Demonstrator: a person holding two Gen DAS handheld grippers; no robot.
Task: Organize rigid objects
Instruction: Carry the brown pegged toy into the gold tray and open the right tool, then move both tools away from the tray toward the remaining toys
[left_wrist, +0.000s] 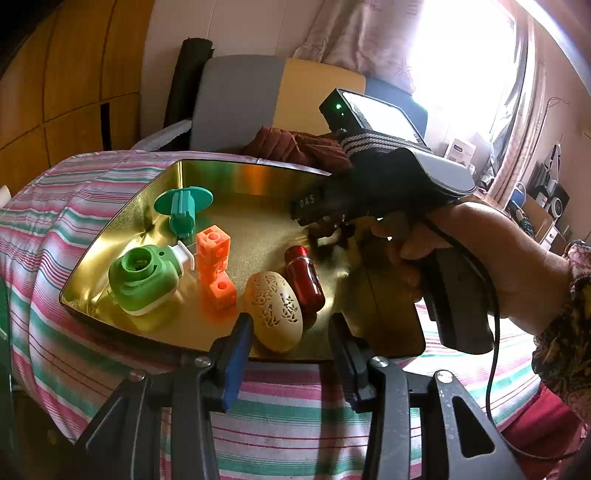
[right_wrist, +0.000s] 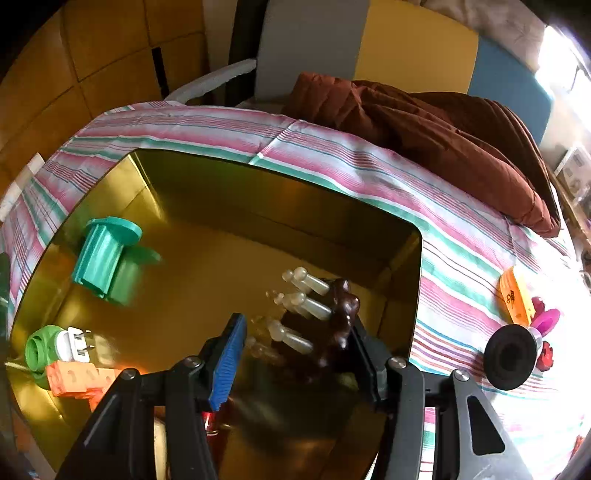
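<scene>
Gold shiny tin tray (right_wrist: 258, 177) already holds five toys. Over it, the wide-open right gripper (right_wrist: 295, 343) has a dark brown peg piece (right_wrist: 332, 317) against one finger. Left gripper (left_wrist: 291, 332) is open, empty. Toys on the striped cloth (right_wrist: 461, 258) remain.

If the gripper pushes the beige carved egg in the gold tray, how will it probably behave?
The beige carved egg has a rounded shape, so it would probably roll or swivel on the smooth gold tray. Its pierced shell suggests it is hollow and light. It may knock the red capsule right beside it.
</scene>
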